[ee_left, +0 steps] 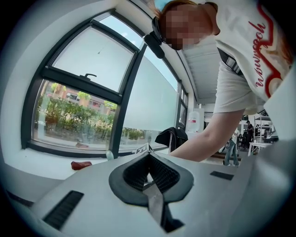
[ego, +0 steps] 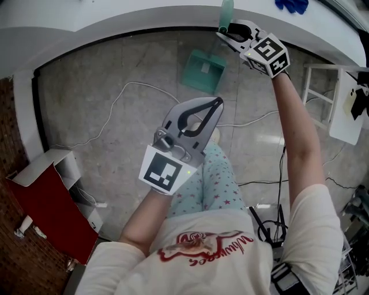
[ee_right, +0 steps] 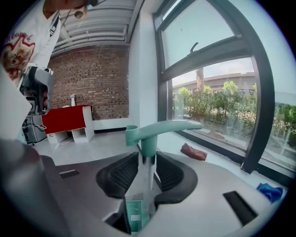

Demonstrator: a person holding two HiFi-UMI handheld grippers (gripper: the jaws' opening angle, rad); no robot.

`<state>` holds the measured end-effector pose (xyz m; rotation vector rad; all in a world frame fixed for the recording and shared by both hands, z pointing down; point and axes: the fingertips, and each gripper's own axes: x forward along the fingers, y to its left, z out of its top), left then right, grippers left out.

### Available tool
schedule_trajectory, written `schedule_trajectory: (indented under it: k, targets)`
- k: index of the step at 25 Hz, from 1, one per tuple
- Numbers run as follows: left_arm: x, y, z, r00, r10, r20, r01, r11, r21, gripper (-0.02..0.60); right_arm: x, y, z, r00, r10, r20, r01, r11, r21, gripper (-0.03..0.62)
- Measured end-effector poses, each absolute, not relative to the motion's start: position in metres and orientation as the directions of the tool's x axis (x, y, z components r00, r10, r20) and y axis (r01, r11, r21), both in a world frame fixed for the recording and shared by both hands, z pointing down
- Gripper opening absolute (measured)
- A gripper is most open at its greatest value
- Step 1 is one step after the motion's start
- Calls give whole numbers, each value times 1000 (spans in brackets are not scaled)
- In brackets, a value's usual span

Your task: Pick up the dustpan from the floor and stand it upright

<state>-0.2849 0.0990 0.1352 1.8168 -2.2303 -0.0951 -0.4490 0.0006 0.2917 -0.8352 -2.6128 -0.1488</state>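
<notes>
A teal dustpan stands upright on the grey floor by the window sill, its pan [ego: 203, 70] resting on the floor and its long handle [ego: 226, 12] rising toward me. My right gripper [ego: 229, 31] is shut on the handle's pole just under the teal grip. In the right gripper view the grip [ee_right: 162, 127] lies crosswise above the pads, the pole [ee_right: 147, 171] runs down between them, and the pan [ee_right: 135, 217] shows far below. My left gripper [ego: 218, 103] hangs above my knee, shut and holding nothing; its tips [ee_left: 148, 155] meet in the left gripper view.
A red and white open box [ego: 46, 196] stands at the lower left. Thin cables [ego: 127, 92] trail over the floor. A white frame [ego: 323, 92] stands at the right. On the sill lie a brown object [ee_right: 193, 152] and a blue cloth [ee_right: 268, 190].
</notes>
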Motion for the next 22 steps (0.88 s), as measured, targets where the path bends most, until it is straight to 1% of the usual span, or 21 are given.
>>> schedule_trajectory:
  k: [3, 6, 11, 15, 17, 18, 19, 21, 22]
  targets:
    - [-285, 98, 131, -185, -970, 155, -955, 215, 206, 19, -440, -5, 297, -787, 463, 408, 504, 864, -9, 163]
    - [-285, 99, 129, -186, -971, 150, -955, 214, 204, 18, -420, -5, 300, -827, 402, 392, 419, 907, -46, 212]
    - [-284, 97, 130, -179, -972, 151, -962, 205, 178, 19, -380, -4, 286, -910, 278, 307, 244, 959, -143, 217]
    - [-287, 99, 132, -207, -966, 152, -955, 234, 183, 19, -352, 10, 252, -949, 192, 248, 150, 972, -181, 216]
    - [-290, 101, 133, -230, -960, 159, -949, 257, 182, 20, -341, 15, 232, -962, 148, 229, 102, 974, -200, 209]
    - [-291, 102, 133, -237, -958, 161, -947, 265, 184, 19, -337, 20, 220, -965, 133, 226, 93, 979, -180, 197]
    - [-291, 102, 132, -240, -958, 159, -945, 268, 186, 19, -332, 25, 207, -966, 126, 223, 96, 985, -143, 173]
    - [-290, 100, 128, -237, -960, 148, -947, 262, 186, 20, -322, 37, 178, -971, 128, 201, 116, 991, -71, 103]
    - [-287, 99, 124, -229, -963, 140, -950, 253, 183, 20, -316, 43, 162, -975, 128, 184, 120, 991, -51, 89]
